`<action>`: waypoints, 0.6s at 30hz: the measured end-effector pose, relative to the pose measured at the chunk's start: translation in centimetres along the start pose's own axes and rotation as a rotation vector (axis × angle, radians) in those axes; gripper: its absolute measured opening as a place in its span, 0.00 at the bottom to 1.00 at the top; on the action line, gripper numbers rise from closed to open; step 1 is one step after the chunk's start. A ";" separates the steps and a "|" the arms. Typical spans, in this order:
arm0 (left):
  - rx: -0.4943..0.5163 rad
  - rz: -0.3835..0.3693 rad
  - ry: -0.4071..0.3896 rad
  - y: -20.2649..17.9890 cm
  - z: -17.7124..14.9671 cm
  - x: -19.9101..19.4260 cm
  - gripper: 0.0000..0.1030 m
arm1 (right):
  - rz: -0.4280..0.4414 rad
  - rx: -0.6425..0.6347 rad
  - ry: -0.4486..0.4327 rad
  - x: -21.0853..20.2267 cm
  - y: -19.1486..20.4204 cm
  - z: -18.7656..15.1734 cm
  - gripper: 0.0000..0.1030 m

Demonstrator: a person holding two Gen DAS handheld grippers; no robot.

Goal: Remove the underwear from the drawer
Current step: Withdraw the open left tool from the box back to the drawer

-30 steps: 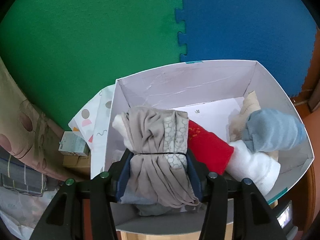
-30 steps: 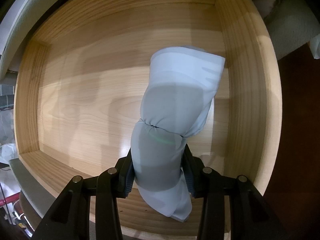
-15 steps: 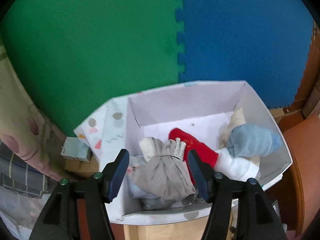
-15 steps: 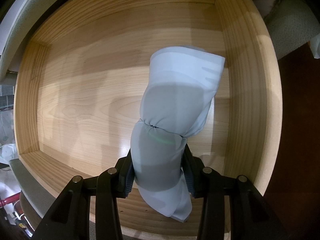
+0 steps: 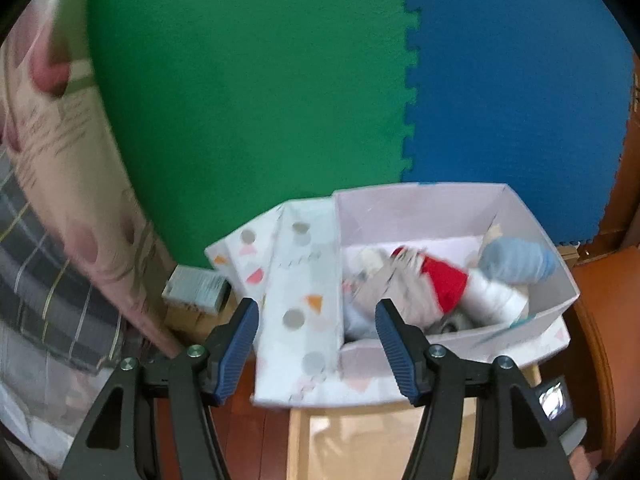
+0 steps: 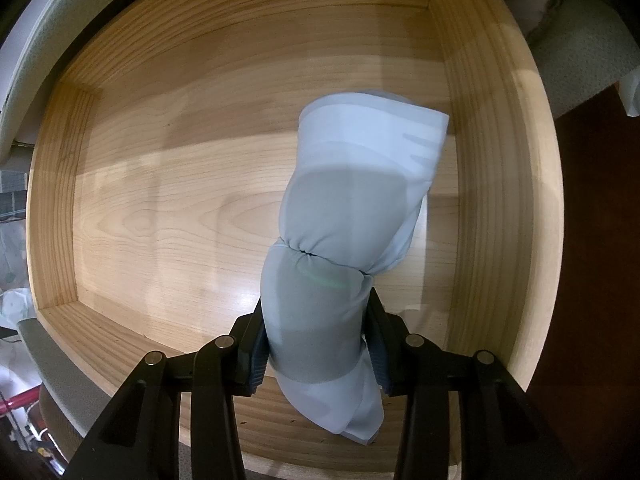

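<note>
In the right wrist view my right gripper point(image 6: 316, 340) is shut on a rolled pale blue underwear point(image 6: 352, 216), held over the bare floor of the wooden drawer point(image 6: 160, 208). In the left wrist view my left gripper point(image 5: 316, 336) is open and empty, drawn back above the near left wall of a white patterned box point(image 5: 300, 280). Inside the box lie a beige underwear roll point(image 5: 384, 292), a red roll point(image 5: 444, 280), a white roll point(image 5: 496, 296) and a blue roll point(image 5: 516, 260).
Green point(image 5: 248, 92) and blue point(image 5: 516, 80) foam mats lie beyond the box. A small carton point(image 5: 196, 288) and patterned fabric point(image 5: 52, 168) are to the left. The drawer's wooden walls point(image 6: 496, 184) enclose the held roll; grey upholstery point(image 6: 576, 48) is at the upper right.
My left gripper opened, dropped the beige roll into the box, and pulled back up and to the left. My right gripper has stayed still, shut on the pale blue roll.
</note>
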State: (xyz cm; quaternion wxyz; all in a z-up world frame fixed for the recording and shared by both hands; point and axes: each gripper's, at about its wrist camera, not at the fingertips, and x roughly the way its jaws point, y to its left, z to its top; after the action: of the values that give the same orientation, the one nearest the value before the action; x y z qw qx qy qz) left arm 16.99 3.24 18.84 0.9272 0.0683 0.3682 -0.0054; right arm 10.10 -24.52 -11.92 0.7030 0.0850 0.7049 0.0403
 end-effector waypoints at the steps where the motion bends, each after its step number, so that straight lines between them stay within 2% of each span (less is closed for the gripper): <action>1: -0.003 0.004 0.011 0.4 -0.8 0.1 0.61 | -0.001 0.000 0.000 0.0 0.0 0.0 0.38; 7: -0.036 0.056 0.097 2.4 -7.0 2.0 0.61 | -0.011 -0.004 0.000 -0.1 -0.1 0.1 0.38; 13: -0.060 0.044 0.163 2.5 -12.9 4.1 0.61 | -0.023 -0.010 0.000 0.2 0.3 0.0 0.38; 18: -0.029 0.013 0.200 1.0 -15.8 5.6 0.61 | -0.046 -0.023 0.000 0.4 1.3 -0.3 0.38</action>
State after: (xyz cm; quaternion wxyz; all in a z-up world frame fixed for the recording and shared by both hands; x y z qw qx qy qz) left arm 10.31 6.55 3.74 0.8866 0.0576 0.4587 0.0129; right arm 9.92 -23.15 -12.06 0.7046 0.0608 0.7063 0.0322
